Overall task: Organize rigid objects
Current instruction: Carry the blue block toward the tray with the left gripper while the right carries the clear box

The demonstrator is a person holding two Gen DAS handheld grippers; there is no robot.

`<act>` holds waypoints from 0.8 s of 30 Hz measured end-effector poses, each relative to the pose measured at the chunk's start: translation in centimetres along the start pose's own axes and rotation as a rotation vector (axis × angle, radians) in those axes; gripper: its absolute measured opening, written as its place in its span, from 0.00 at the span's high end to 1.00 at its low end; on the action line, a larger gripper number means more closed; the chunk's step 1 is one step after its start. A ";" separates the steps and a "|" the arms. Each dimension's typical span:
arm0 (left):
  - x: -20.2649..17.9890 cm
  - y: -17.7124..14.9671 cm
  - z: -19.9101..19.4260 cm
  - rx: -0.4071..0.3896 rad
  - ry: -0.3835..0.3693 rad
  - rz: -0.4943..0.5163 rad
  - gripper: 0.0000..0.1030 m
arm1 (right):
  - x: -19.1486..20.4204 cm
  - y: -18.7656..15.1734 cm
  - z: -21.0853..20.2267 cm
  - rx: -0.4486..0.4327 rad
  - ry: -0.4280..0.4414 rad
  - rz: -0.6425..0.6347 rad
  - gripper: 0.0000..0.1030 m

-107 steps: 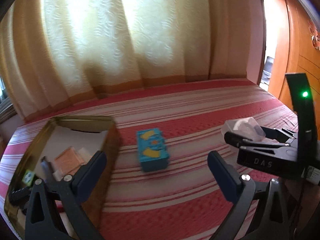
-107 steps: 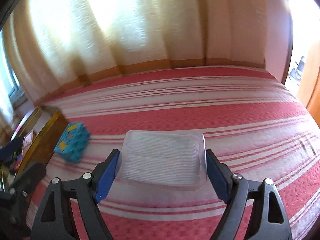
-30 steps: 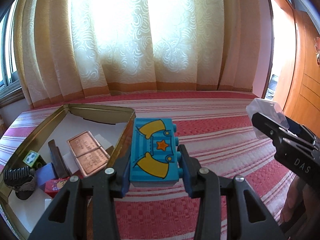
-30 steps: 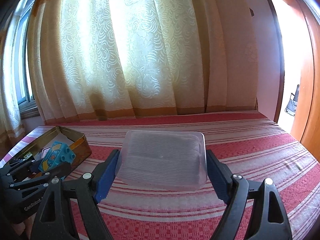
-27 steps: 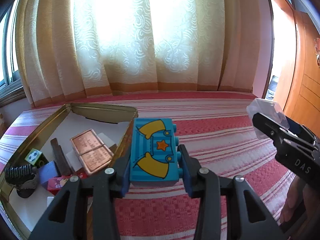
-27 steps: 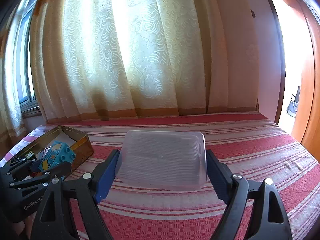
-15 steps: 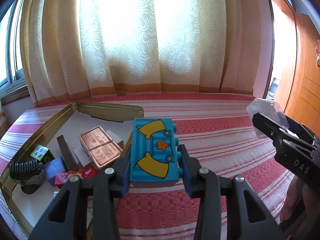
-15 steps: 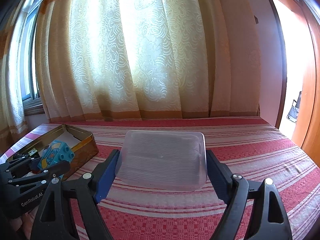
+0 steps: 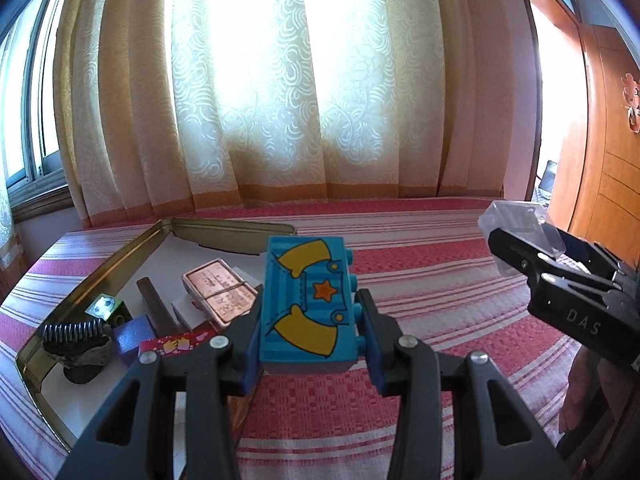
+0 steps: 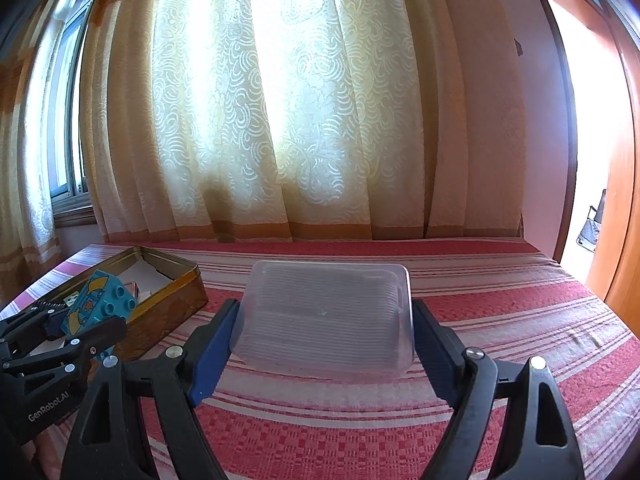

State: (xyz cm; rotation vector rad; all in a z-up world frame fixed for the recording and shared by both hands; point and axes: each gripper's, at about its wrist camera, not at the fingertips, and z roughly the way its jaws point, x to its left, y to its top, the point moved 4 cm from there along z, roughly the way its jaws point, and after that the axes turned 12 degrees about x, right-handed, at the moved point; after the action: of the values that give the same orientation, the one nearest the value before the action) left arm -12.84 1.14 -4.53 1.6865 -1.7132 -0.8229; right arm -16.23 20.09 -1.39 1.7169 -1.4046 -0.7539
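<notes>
The left gripper (image 9: 310,330) is clamping a blue toy brick (image 9: 307,300), its long axis pointing away, studs facing right, beside the gold tin's (image 9: 120,256) near wall. The right gripper (image 10: 324,334), marked "DAS", is squeezing a clear plastic box (image 10: 326,316) widthwise above the striped bedspread (image 10: 500,292). "GenRobot.AI" is showing on the left tool.

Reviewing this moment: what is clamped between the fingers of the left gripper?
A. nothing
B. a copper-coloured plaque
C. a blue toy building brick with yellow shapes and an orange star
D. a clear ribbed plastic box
C: the left gripper has its pads pressed on the blue toy building brick, raised beside the gold metal tin.
</notes>
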 end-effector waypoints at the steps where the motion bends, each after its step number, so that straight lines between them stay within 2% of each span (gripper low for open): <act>1: 0.1 0.0 0.0 0.001 -0.001 -0.002 0.60 | 0.0 0.0 0.0 0.000 0.001 0.000 0.18; 24: 2.0 -1.0 -2.3 -0.028 0.000 -0.026 0.60 | 1.7 -0.4 -1.2 -0.019 0.029 -0.024 0.18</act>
State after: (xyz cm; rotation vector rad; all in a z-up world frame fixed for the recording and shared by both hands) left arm -10.48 -0.96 -3.90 1.6936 -1.6749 -0.8552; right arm -14.61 18.72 -1.06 1.7267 -1.3553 -0.7501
